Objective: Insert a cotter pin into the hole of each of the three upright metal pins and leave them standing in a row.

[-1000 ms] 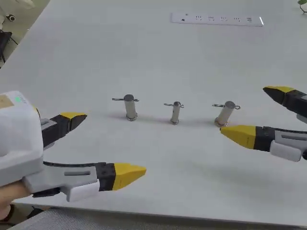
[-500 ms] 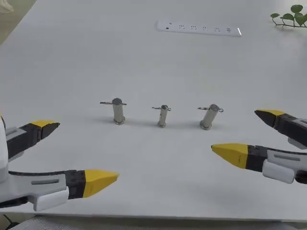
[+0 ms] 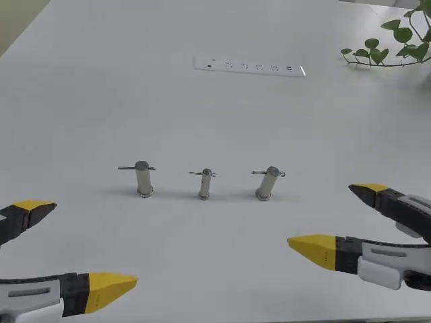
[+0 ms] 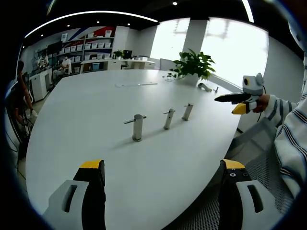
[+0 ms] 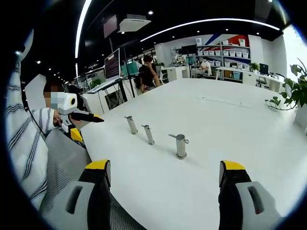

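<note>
Head view: three metal pins stand in a row across the white table (image 3: 202, 121), apart from one another: left pin (image 3: 142, 179), middle pin (image 3: 205, 184), right pin (image 3: 267, 184). Each has a cotter pin (image 3: 134, 167) crosswise through its top. The left and middle pins are upright; the right pin leans a little. The left gripper (image 3: 71, 245) is at bottom left and the right gripper (image 3: 333, 217) at bottom right, both on the near side of the row and apart from the pins. Each gripper's jaws are spread wide with nothing between them. Beyond the row a power strip (image 3: 249, 66) lies flat, and a plant (image 3: 390, 47) sits at the far right corner. Left gripper view adds an oblique look along the row, left pin nearest. It also shows the right gripper held in a hand near the table's edge, a striped sleeve (image 4: 288, 129), and shelves (image 4: 81, 48) and bright windows (image 4: 225, 48) behind. Right gripper view gives the reverse angle, right pin nearest, with the left gripper held out near the table's edge and people (image 5: 148, 69) seated at a far desk.
</note>
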The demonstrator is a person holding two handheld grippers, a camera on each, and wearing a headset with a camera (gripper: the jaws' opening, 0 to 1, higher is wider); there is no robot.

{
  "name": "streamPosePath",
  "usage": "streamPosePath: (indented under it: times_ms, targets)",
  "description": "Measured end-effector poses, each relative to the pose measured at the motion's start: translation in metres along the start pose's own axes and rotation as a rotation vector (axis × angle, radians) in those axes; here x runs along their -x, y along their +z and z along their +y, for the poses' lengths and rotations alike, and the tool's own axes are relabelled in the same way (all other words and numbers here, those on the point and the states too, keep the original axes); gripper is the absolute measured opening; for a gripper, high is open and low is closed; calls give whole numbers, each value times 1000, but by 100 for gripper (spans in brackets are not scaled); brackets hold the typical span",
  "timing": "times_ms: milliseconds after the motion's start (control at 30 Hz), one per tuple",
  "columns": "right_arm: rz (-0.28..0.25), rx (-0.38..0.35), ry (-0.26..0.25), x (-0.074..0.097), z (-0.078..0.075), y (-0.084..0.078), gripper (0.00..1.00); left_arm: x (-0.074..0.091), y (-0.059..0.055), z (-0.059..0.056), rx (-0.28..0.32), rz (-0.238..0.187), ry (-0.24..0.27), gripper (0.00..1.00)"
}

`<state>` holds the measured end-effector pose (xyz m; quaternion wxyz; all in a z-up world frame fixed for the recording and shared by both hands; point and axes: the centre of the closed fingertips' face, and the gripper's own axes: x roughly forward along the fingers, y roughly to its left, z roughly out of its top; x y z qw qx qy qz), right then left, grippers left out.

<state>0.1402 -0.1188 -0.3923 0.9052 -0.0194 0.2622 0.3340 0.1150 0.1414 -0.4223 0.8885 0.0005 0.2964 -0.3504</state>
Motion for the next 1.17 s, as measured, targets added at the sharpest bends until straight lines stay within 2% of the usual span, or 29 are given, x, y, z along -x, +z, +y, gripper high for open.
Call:
streamPosePath:
  times_ms: [300,567,733,1167]
  targets:
    - [11,-7,-40,10,-5,-4,94,11,-4,-4,-6,11,-6,99]
    - [30,3,-47,16,-3,-5,94,20,-6,-5,-11,17,3,99]
    - [41,6,-50,19,-1,-6,96,23,-8,-7,6,24,9,99]
    - [67,22,-59,29,2,-4,98,32,-5,-14,9,14,16,99]
